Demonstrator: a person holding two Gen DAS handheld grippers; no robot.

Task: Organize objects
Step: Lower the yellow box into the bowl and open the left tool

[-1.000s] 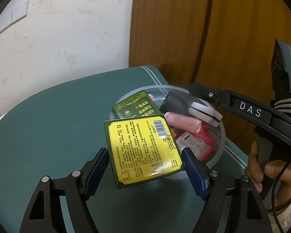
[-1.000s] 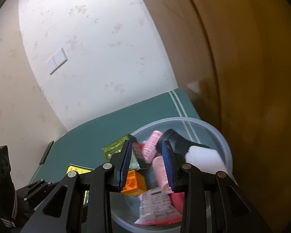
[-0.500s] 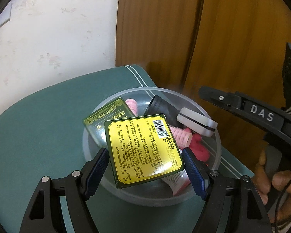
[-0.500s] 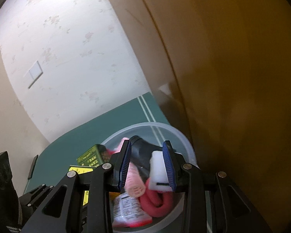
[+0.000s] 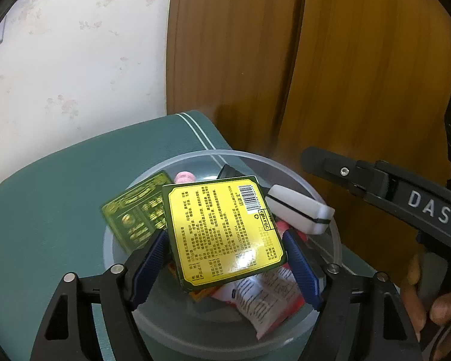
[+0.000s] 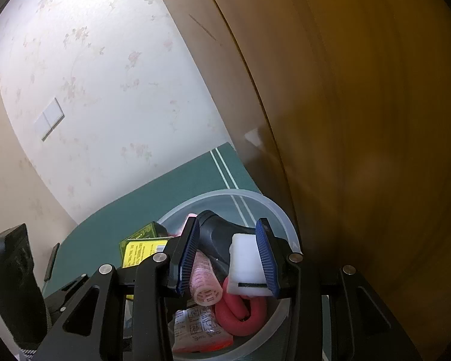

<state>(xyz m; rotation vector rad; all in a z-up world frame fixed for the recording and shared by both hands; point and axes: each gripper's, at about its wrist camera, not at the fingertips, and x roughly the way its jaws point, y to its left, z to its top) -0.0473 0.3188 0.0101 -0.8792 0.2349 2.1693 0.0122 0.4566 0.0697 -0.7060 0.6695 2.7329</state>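
Two grippers work over one clear plastic bowl (image 5: 321, 186) that sits at the right end of a green mat (image 5: 60, 195), near the mat's white-striped edge beside a wooden door (image 5: 360, 75). Leftmost in the bowl lies a green-and-gold tin (image 5: 132, 210). Over it the left gripper (image 5: 225, 264) has a yellow-labelled tin (image 5: 222, 228) tilted between its blue pads (image 5: 150, 258); the jaws are opening and the right pad stands just clear of the tin's edge, so the grip looks released. Under it lie a pink hair roller (image 6: 203, 279), a printed sachet (image 6: 195, 331), a red foam ring (image 6: 240, 313), a black object (image 6: 216, 234) and a white block (image 6: 246, 264). The right gripper (image 6: 228, 258) hovers above these, its jaws opening and holding nothing.
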